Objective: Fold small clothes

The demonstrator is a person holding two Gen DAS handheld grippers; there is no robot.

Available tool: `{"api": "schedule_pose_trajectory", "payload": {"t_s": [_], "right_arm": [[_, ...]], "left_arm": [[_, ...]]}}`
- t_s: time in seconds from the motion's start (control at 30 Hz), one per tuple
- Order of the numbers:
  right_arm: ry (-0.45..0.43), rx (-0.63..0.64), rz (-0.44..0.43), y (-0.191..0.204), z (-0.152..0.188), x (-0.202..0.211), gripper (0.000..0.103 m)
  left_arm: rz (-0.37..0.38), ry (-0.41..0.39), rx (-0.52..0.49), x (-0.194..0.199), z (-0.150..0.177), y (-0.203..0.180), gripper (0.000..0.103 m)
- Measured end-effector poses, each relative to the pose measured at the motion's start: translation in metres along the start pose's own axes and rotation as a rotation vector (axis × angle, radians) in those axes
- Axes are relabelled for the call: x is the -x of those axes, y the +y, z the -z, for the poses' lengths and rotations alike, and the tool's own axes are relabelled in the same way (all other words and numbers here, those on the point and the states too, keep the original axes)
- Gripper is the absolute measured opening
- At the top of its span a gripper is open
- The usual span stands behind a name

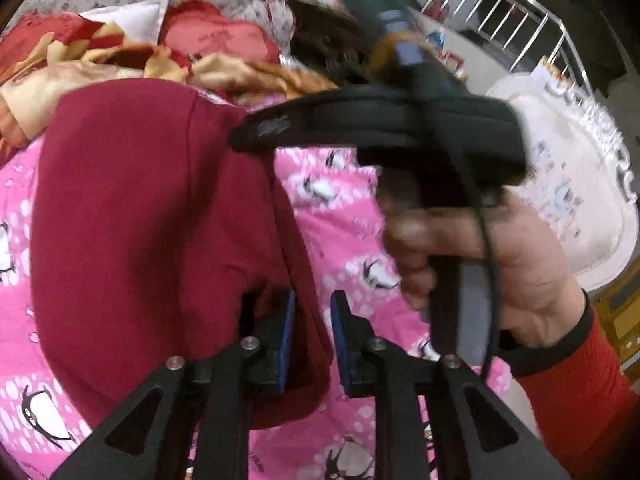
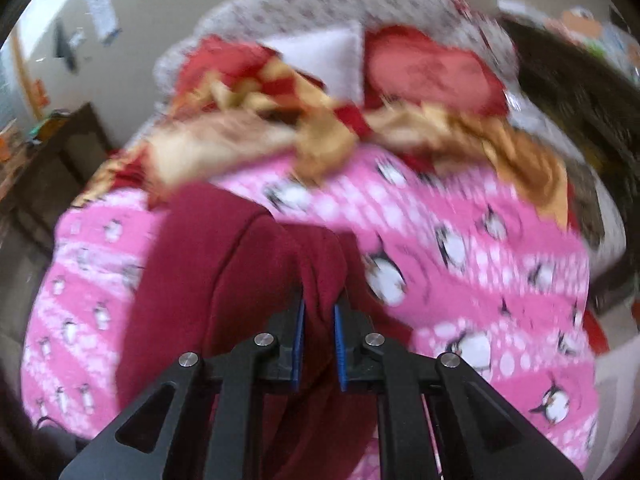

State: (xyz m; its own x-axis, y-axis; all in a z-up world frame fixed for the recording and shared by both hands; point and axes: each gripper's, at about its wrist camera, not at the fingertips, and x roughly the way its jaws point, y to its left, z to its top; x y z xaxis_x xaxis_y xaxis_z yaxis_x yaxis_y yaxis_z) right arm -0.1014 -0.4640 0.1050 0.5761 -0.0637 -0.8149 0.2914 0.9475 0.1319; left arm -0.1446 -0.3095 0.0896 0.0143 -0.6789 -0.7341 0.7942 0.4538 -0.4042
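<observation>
Both grippers — left gripper (image 1: 313,340) and right gripper (image 2: 319,344) — are pinching the maroon garment (image 1: 152,232) above the pink penguin blanket (image 2: 480,264); keeping edges level is making the fold neat.

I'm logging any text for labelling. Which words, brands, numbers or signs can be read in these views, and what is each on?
No text here can be read with confidence.
white cushion: large raised letters along its edge, too blurred and warped to read.
red heart-shaped cushion: faint print, illegible.
pink penguin blanket: tiny print near the bottom edge, too small.
wall papers: blurred.
</observation>
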Motion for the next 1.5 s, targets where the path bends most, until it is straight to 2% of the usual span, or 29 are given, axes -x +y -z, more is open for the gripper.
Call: {"api": "schedule_pose_trajectory", "payload": {"t_s": [0.07,0.1,0.13,0.17,0.2,0.27,0.3,0.4,0.57,0.67,0.77,0.87,1.0,1.17,1.27,1.33,1.4,1.5], "right_arm": [[0.014,-0.035,-0.005,-0.012,0.009,-0.017,0.030],[0.011,-0.049,-0.001,-0.015,0.011,-0.020,0.035],[0.007,-0.065,0.000,-0.018,0.012,-0.018,0.036],[-0.008,-0.095,-0.019,-0.024,0.014,-0.009,0.038],[-0.016,-0.114,-0.037,-0.027,0.016,-0.002,0.038],[-0.042,-0.144,-0.067,-0.032,0.024,0.023,0.043],[-0.051,-0.151,-0.084,-0.031,0.028,0.032,0.048],[-0.057,-0.163,-0.178,-0.023,0.049,0.055,0.053],[0.020,-0.140,-0.255,0.002,0.077,0.053,0.053],[0.017,-0.135,-0.264,0.013,0.087,0.057,0.053],[0.001,-0.150,-0.280,0.013,0.093,0.062,0.053],[0.036,-0.169,-0.251,0.008,0.095,0.049,0.053],[0.022,-0.295,-0.320,-0.014,0.087,0.038,0.055],[0.066,-0.306,-0.302,-0.019,0.072,0.010,0.057],[0.000,-0.358,-0.351,-0.031,0.069,0.023,0.057],[-0.044,-0.411,-0.408,-0.046,0.070,0.032,0.058],[-0.051,-0.452,-0.401,-0.055,0.070,0.031,0.058],[-0.019,-0.409,-0.387,-0.046,0.065,0.017,0.058]], "left_arm": [[-0.023,0.001,-0.011,0.006,0.001,-0.001,0.028],[-0.012,-0.012,-0.025,0.019,0.001,-0.001,0.038],[-0.008,-0.031,-0.038,0.031,0.002,-0.003,0.043],[-0.015,-0.049,-0.047,0.042,0.004,-0.002,0.057],[-0.045,-0.080,-0.058,0.055,0.004,0.001,0.068],[-0.136,-0.160,-0.066,0.081,0.007,0.011,0.074],[-0.163,-0.177,-0.062,0.089,0.008,0.017,0.074],[-0.227,-0.184,-0.023,0.097,0.016,0.034,0.074],[-0.307,-0.133,0.037,0.082,0.028,0.060,0.074],[-0.336,-0.106,0.030,0.069,0.035,0.064,0.074],[-0.327,-0.076,0.027,0.054,0.040,0.065,0.074],[-0.338,-0.058,0.035,0.045,0.043,0.065,0.074],[-0.296,-0.122,0.065,0.061,0.043,0.055,0.074],[-0.239,-0.191,0.030,0.072,0.034,0.032,0.074],[-0.193,-0.210,-0.004,0.074,0.028,0.020,0.074],[-0.180,-0.205,-0.028,0.068,0.024,0.014,0.074],[-0.180,-0.171,-0.050,0.053,0.020,0.008,0.074],[-0.165,-0.115,-0.057,0.031,0.021,0.005,0.074]]}}
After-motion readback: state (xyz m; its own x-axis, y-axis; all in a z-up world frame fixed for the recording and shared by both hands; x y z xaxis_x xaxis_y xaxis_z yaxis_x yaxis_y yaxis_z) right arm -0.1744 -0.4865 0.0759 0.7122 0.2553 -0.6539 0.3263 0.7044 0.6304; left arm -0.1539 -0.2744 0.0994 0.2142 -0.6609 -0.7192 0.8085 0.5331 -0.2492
